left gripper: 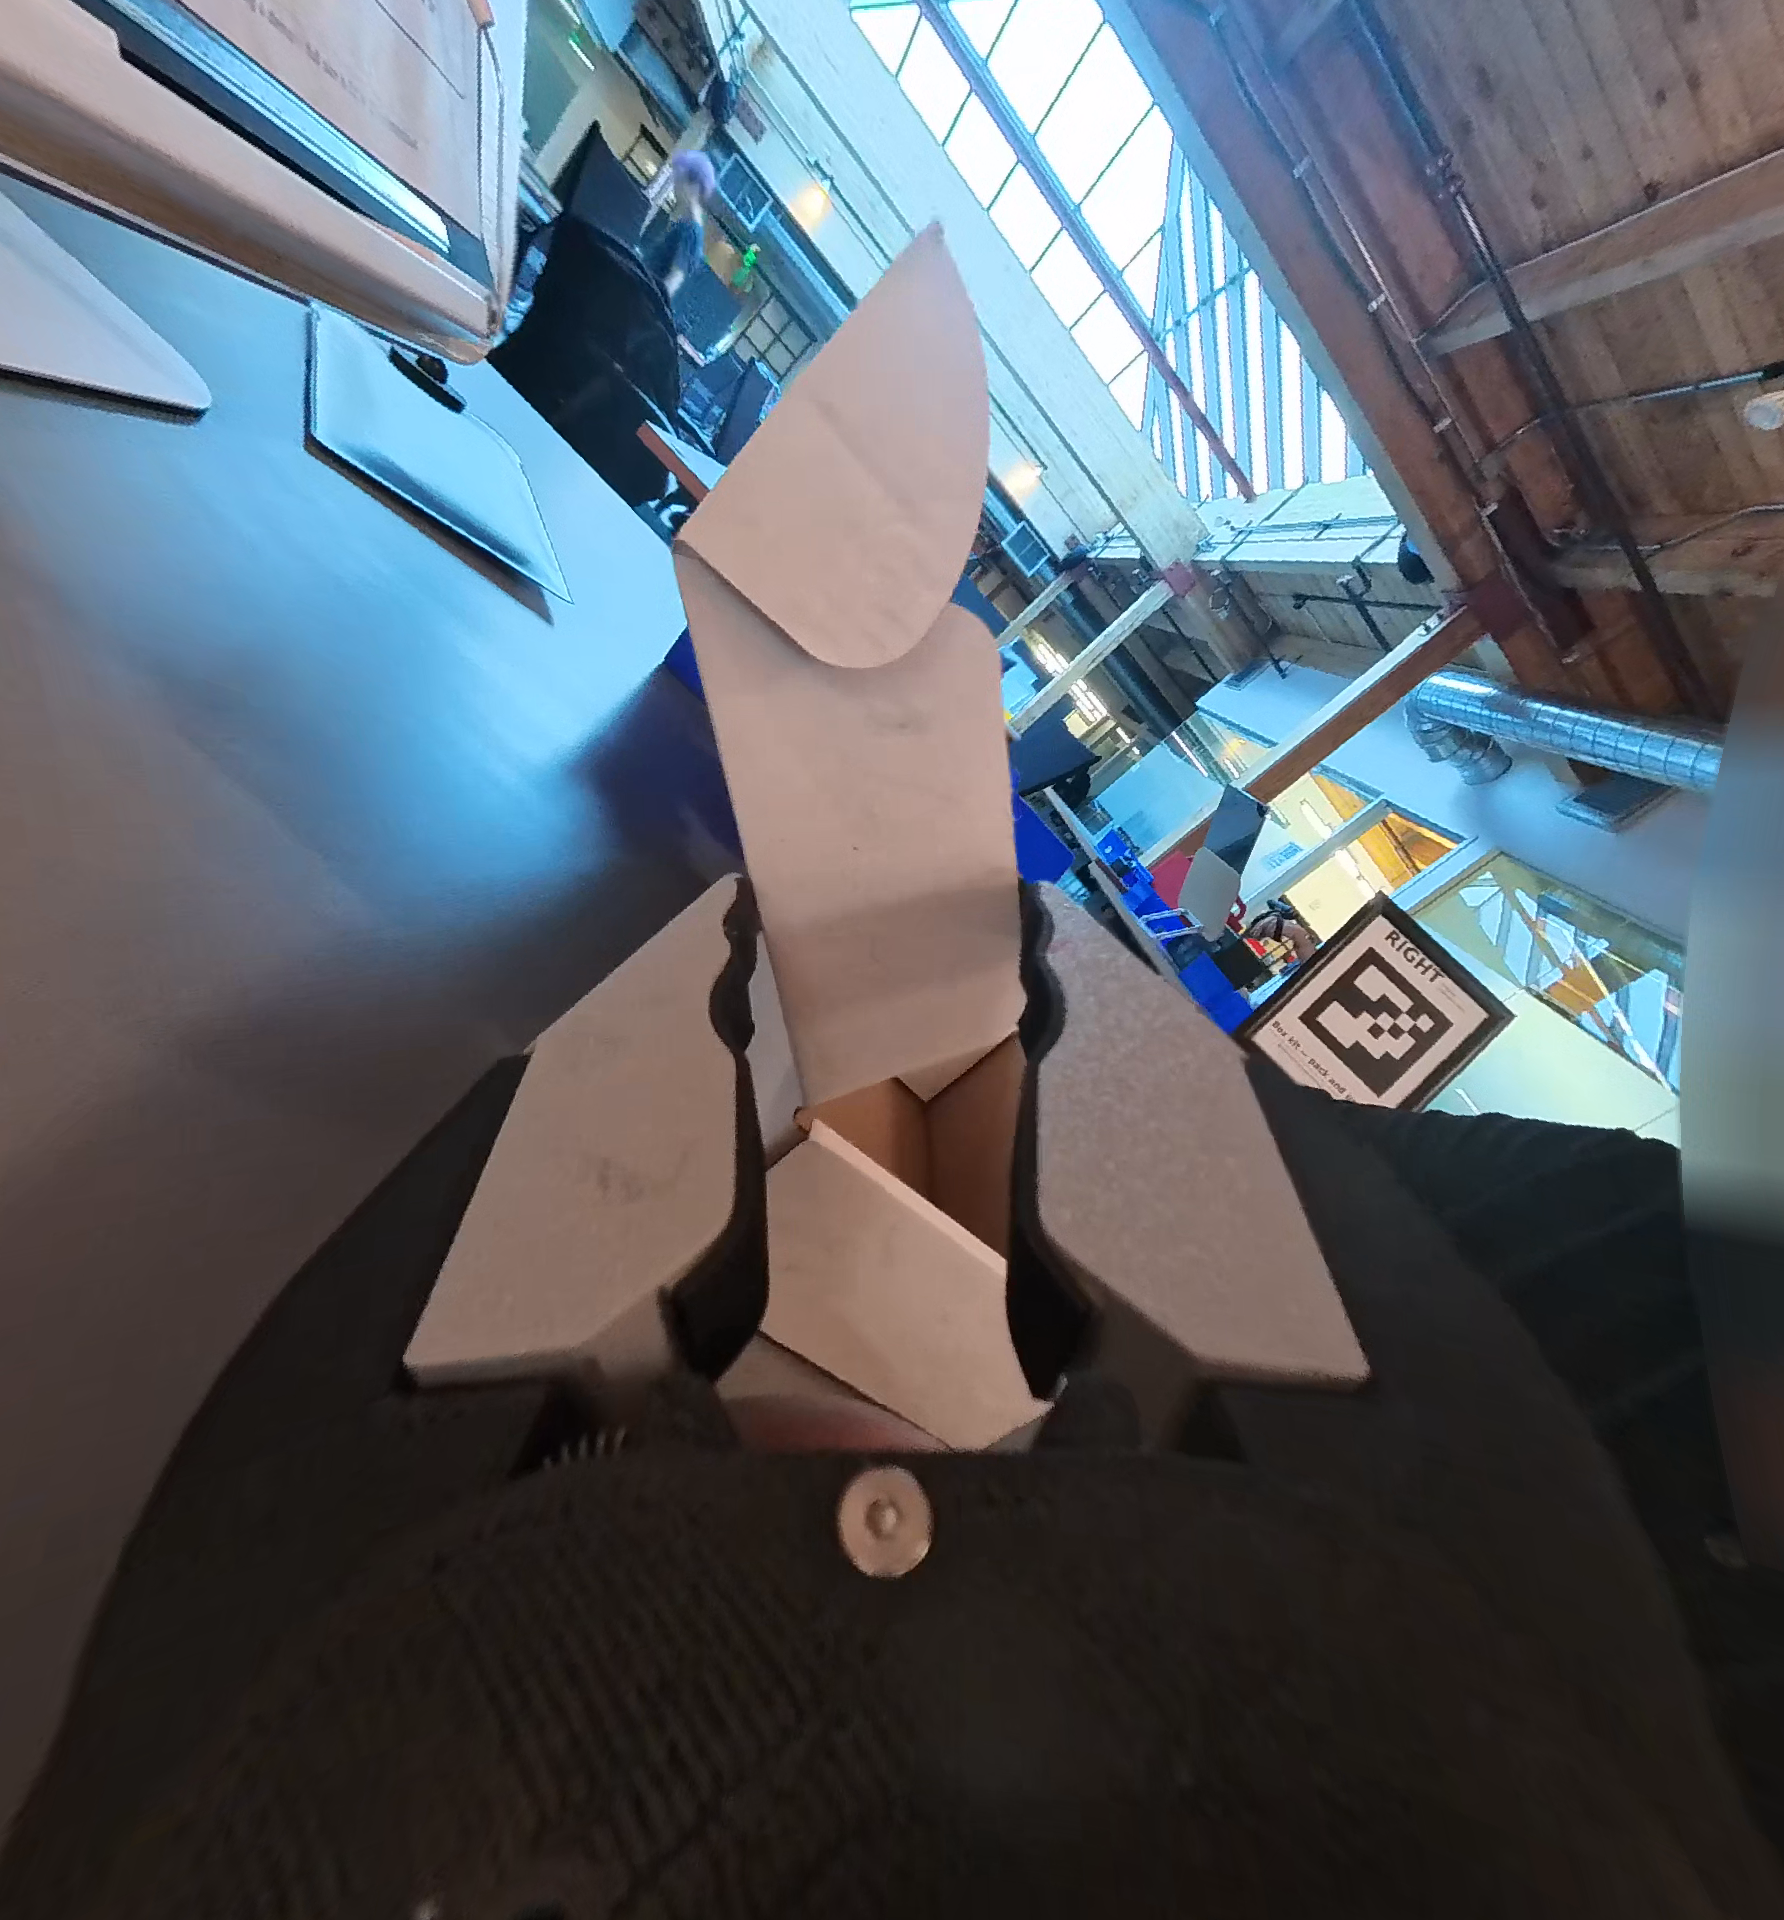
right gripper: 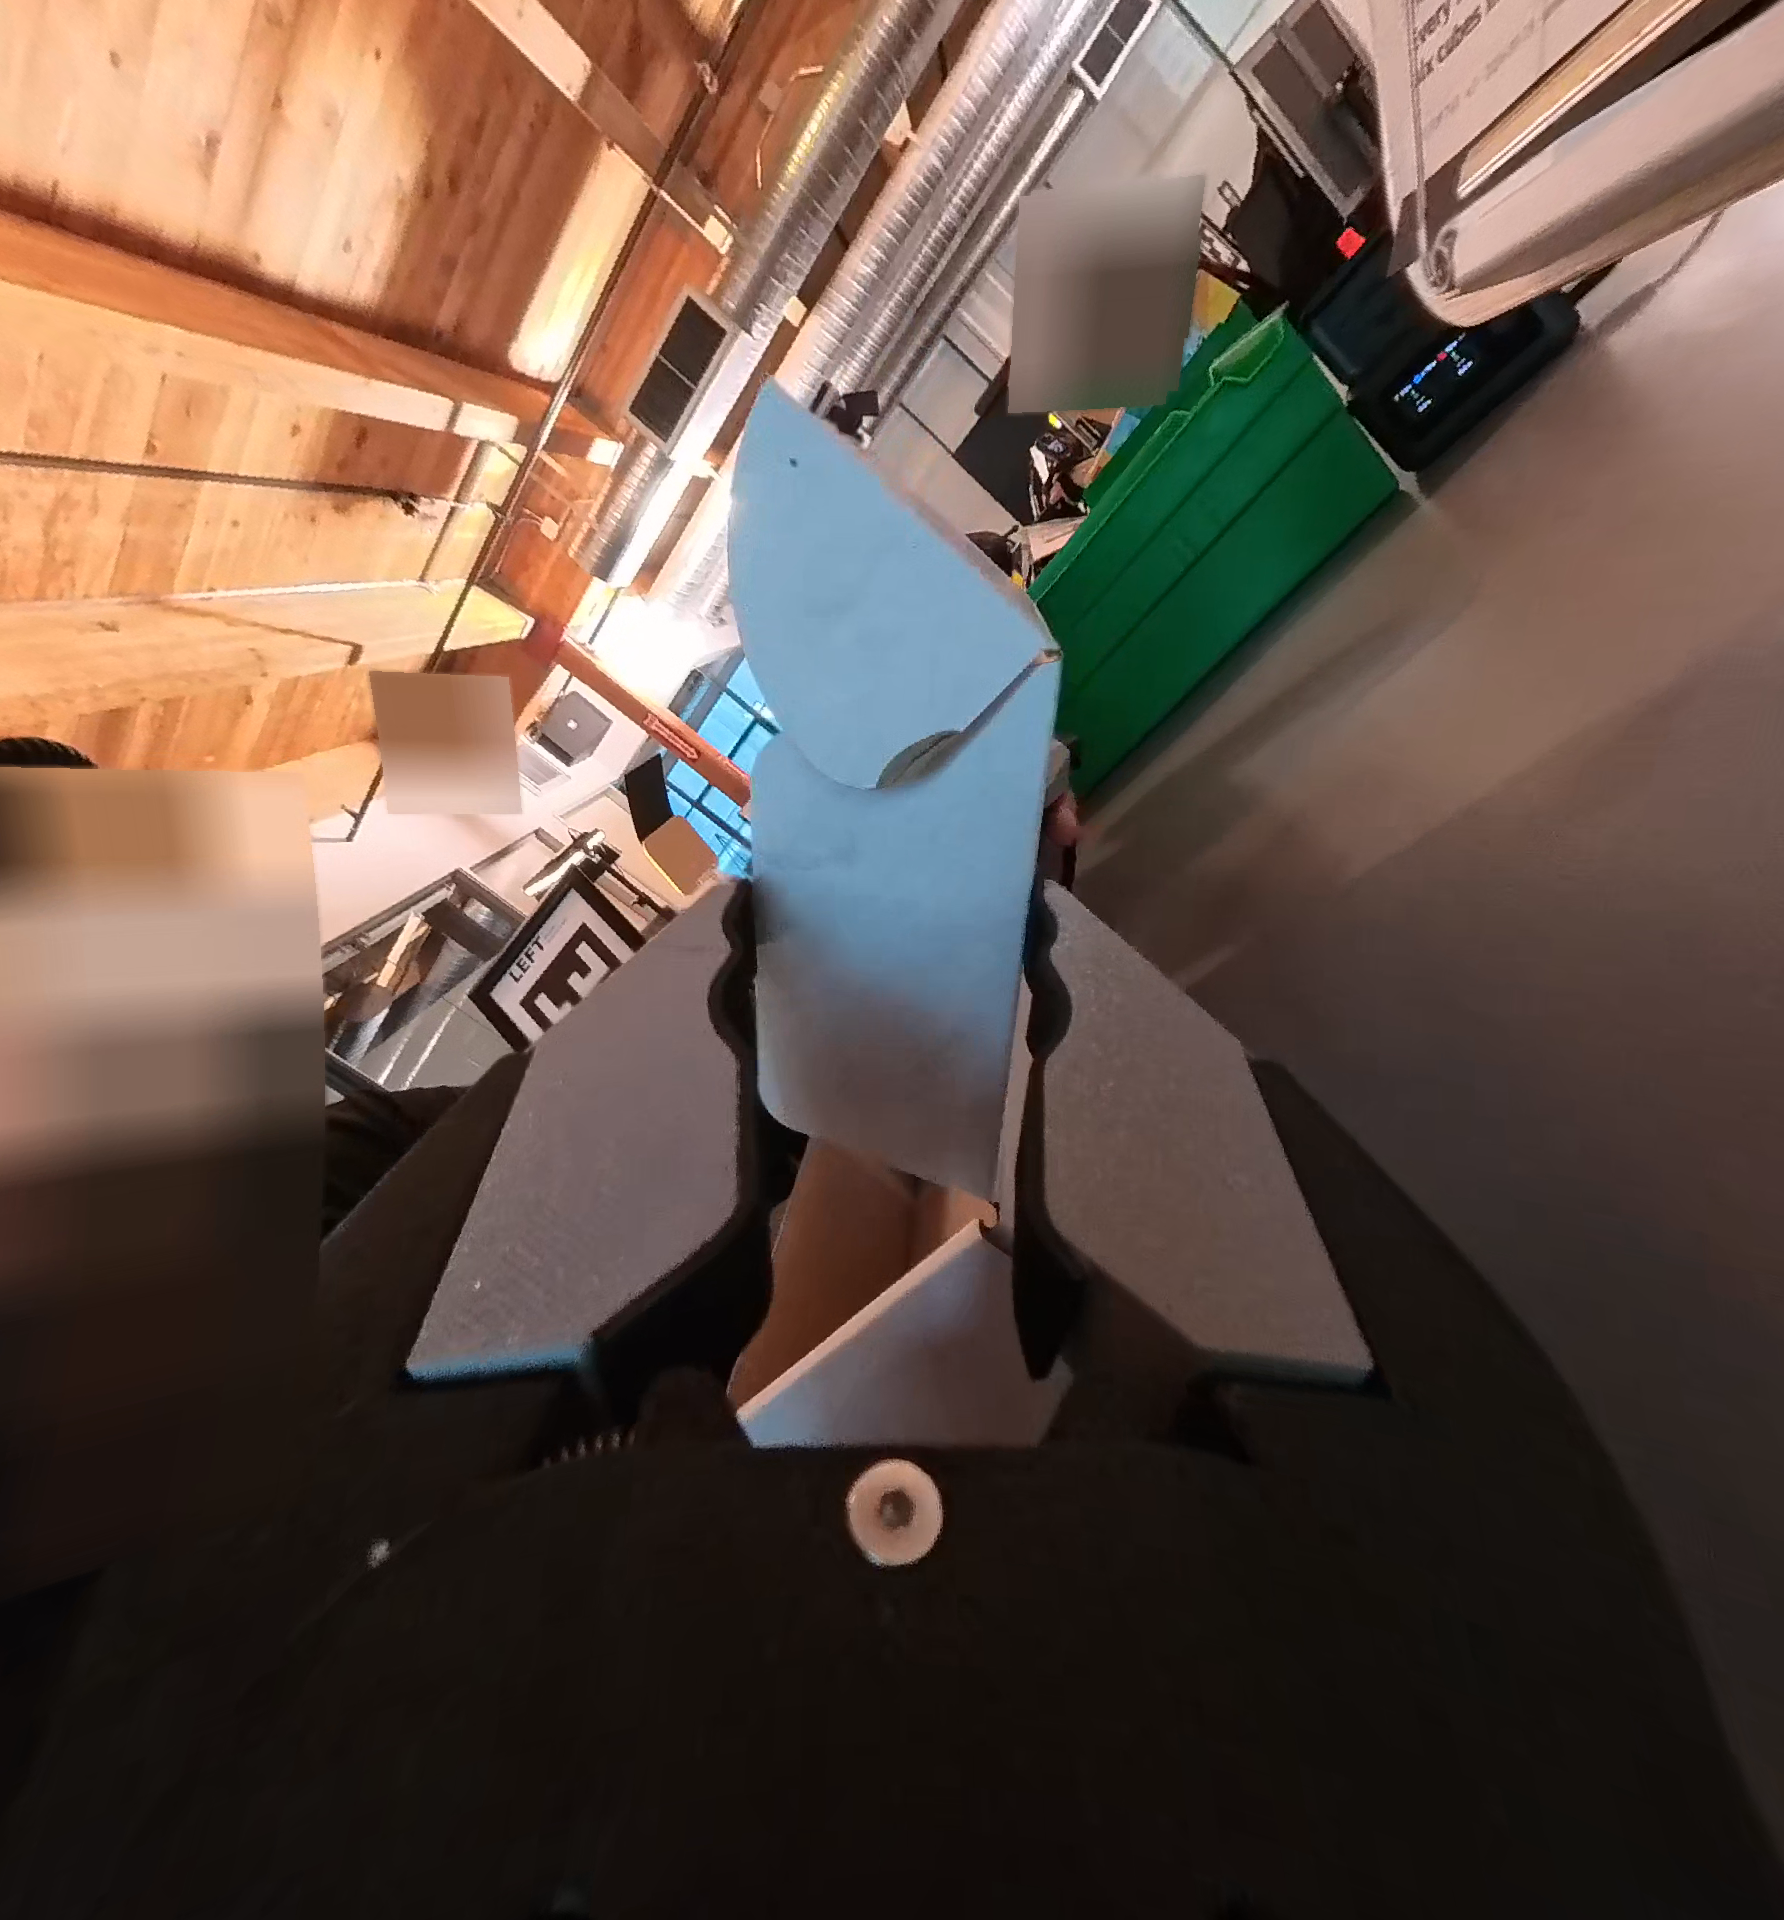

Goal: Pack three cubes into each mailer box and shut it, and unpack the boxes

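The left gripper jaws clamp one end of the white mailer box; the right gripper jaws clamp the opposite end. The box is held aloft, clear of the grey worktop, with its flaps loose. Thin cardboard is probably light and crushable: grip near folded corners, not on the flaps.

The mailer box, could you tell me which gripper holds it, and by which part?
Both: the left gripper and right gripper each clamp an end of the mailer box, across its narrow thickness.
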`<action>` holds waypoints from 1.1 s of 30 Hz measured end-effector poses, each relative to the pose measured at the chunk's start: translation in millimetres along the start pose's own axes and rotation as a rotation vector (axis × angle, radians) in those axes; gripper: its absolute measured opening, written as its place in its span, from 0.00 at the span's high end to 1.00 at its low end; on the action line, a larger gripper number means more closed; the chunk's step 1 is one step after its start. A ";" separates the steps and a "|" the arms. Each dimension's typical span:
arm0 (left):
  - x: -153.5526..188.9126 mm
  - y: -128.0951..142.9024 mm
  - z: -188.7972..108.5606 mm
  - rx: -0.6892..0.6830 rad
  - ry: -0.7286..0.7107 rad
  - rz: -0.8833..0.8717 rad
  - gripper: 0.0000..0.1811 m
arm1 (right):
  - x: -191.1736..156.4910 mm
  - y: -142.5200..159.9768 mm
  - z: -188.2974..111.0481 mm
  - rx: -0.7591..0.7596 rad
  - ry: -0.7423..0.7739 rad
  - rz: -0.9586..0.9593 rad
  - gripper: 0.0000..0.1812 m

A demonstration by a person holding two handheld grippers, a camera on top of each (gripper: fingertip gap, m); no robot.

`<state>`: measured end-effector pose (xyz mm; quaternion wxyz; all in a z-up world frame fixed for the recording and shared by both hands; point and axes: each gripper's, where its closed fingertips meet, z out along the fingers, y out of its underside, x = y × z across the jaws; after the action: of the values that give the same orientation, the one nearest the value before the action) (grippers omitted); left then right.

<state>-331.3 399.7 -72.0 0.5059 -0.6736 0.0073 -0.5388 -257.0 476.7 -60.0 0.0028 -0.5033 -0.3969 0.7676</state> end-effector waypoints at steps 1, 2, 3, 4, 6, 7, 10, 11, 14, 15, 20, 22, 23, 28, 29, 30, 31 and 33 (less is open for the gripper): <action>0.4 0.1 -0.2 -0.002 -0.003 0.011 0.73 | -0.4 0.5 0.6 -0.005 0.004 -0.009 0.72; 0.6 0.1 -0.5 -0.003 -0.006 0.019 0.73 | -0.8 1.1 1.1 -0.011 0.008 -0.020 0.72; 1.1 0.3 -0.7 -0.003 -0.007 0.029 0.73 | -1.4 1.6 1.5 -0.015 0.012 -0.032 0.73; 1.7 0.6 -0.8 -0.006 -0.007 0.039 0.73 | -1.8 2.0 1.9 -0.018 0.017 -0.043 0.72; 2.4 1.1 -0.9 -0.011 -0.013 0.059 0.73 | -2.0 2.4 2.7 -0.024 0.032 -0.070 0.73; 2.7 1.4 -0.9 -0.016 -0.018 0.073 0.73 | -1.9 2.5 3.2 -0.026 0.044 -0.086 0.72; 2.5 1.0 -1.1 -0.028 -0.064 0.152 0.73 | -1.2 2.3 6.3 -0.026 0.102 -0.164 0.72; 2.6 0.5 -1.2 -0.032 -0.086 0.189 0.73 | -0.8 2.4 7.8 -0.029 0.132 -0.212 0.72; 3.5 -0.7 -2.0 -0.054 -0.165 0.327 0.73 | -3.4 4.0 12.2 -0.049 0.203 -0.368 0.72; 4.7 -0.4 -2.3 -0.064 -0.187 0.379 0.73 | -4.2 4.5 13.2 -0.057 0.225 -0.420 0.72; 11.4 6.9 -2.4 -0.121 -0.226 0.589 0.73 | -14.7 6.8 15.5 -0.079 0.270 -0.653 0.73; 13.0 10.1 -2.9 -0.139 -0.226 0.637 0.73 | -20.7 10.2 16.0 -0.095 0.270 -0.736 0.73; 13.6 12.5 -3.2 -0.151 -0.221 0.648 0.73 | -22.7 12.4 16.1 -0.108 0.272 -0.771 0.73; 12.9 18.3 -4.7 -0.173 -0.194 0.651 0.73 | -27.2 26.8 14.6 -0.192 0.282 -0.925 0.73; 13.3 19.9 -5.0 -0.180 -0.192 0.668 0.73 | -27.7 29.8 13.8 -0.207 0.275 -0.938 0.73; 14.5 21.4 -5.5 -0.188 -0.190 0.682 0.73 | -27.9 33.0 12.9 -0.223 0.266 -0.938 0.73; 16.6 22.8 -6.0 -0.196 -0.183 0.692 0.73 | -27.0 36.3 11.5 -0.243 0.261 -0.928 0.73; 22.9 26.0 -7.5 -0.210 -0.155 0.694 0.73 | -25.2 41.7 9.1 -0.277 0.256 -0.921 0.73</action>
<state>-313.2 369.3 -74.2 0.5856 -0.7180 0.2524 -0.2790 -235.2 432.5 -64.5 0.3235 -0.3613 -0.6727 0.5588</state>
